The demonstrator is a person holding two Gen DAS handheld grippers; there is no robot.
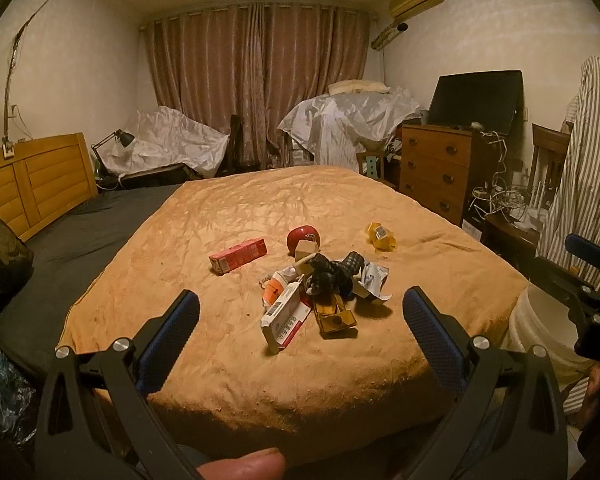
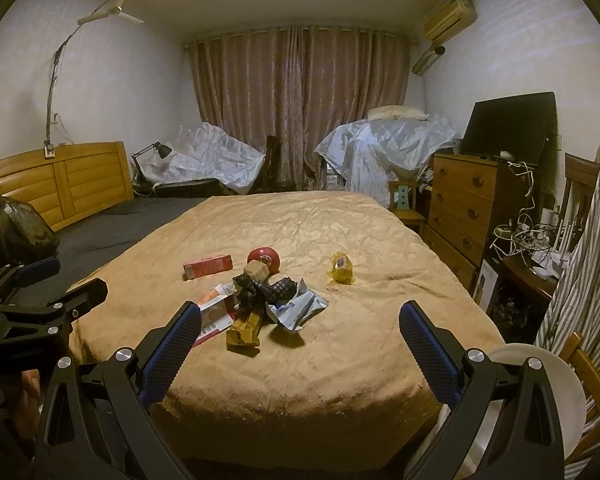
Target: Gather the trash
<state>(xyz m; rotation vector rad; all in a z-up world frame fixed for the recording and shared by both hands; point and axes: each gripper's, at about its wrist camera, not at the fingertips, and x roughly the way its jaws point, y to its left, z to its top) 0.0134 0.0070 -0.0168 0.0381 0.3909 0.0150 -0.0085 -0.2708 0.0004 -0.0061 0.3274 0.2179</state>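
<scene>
A heap of trash [image 1: 320,292] [image 2: 256,300] lies in the middle of the tan bedspread [image 1: 236,216] [image 2: 300,224]: a white carton [image 1: 286,316], a brown box [image 1: 334,314] [image 2: 244,326], crumpled dark plastic [image 1: 332,274] and a silver wrapper [image 1: 370,280] [image 2: 300,306]. Apart from it lie a red carton [image 1: 239,255] [image 2: 208,266], a red round item [image 1: 303,236] [image 2: 264,258] and a yellow wrapper [image 1: 381,236] [image 2: 341,269]. My left gripper [image 1: 300,316] hangs open short of the heap. My right gripper [image 2: 300,324] is open too, holding nothing.
A white bucket [image 1: 540,332] [image 2: 540,396] stands by the bed's near right corner. A wooden dresser [image 1: 440,168] [image 2: 464,204] with a dark screen is at the right, tangled cables beside it. A wooden headboard [image 1: 36,180] and a black bag [image 2: 18,228] are at the left.
</scene>
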